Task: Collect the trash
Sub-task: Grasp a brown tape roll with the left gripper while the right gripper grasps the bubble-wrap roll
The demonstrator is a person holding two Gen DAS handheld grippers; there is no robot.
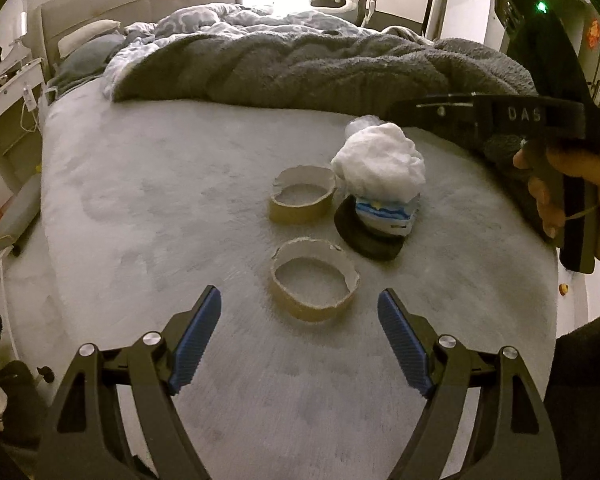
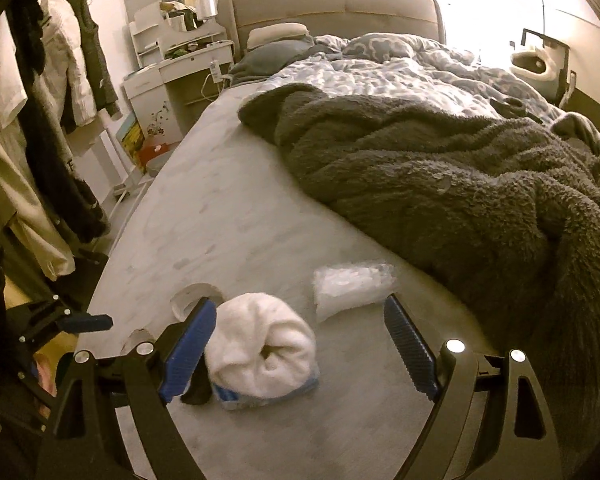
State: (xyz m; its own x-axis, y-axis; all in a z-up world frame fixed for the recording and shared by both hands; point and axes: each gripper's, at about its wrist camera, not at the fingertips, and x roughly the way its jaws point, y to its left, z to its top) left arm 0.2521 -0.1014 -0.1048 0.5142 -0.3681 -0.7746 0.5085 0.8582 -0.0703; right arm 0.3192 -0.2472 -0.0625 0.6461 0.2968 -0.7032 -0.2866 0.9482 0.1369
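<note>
The trash sits together on the bare grey sheet [image 1: 140, 208] near the foot of the bed, in front of a rumpled dark fleece blanket [image 1: 300, 68]. Two short cardboard rings lie flat there: the near ring [image 1: 314, 280] is just ahead of the left gripper [image 1: 300, 332], whose blue-padded fingers [image 1: 198, 340] are spread wide with nothing between them, and the far ring [image 1: 303, 197] lies just beyond it. Right beside the far ring is a white wad [image 1: 380, 160] resting on top of a blue-and-white wrapper [image 1: 386, 216], which sits on a flat black piece [image 1: 364, 240]. A crumpled clear plastic bag [image 2: 352, 286] lies just behind the wad, close to the blanket's edge. The right gripper [image 2: 300, 344] hangs over this pile with its fingers [image 2: 410, 346] spread apart; the wad [image 2: 260, 352] lies between them, close to the left pad, though I cannot tell whether that pad touches it. From the left side, a hand [image 1: 560, 196] is seen wrapped around the right gripper's handle above the bed's edge. Coats [image 2: 60, 80] hang along the wall, and a white dresser [image 2: 172, 68] stands by the headboard.
</note>
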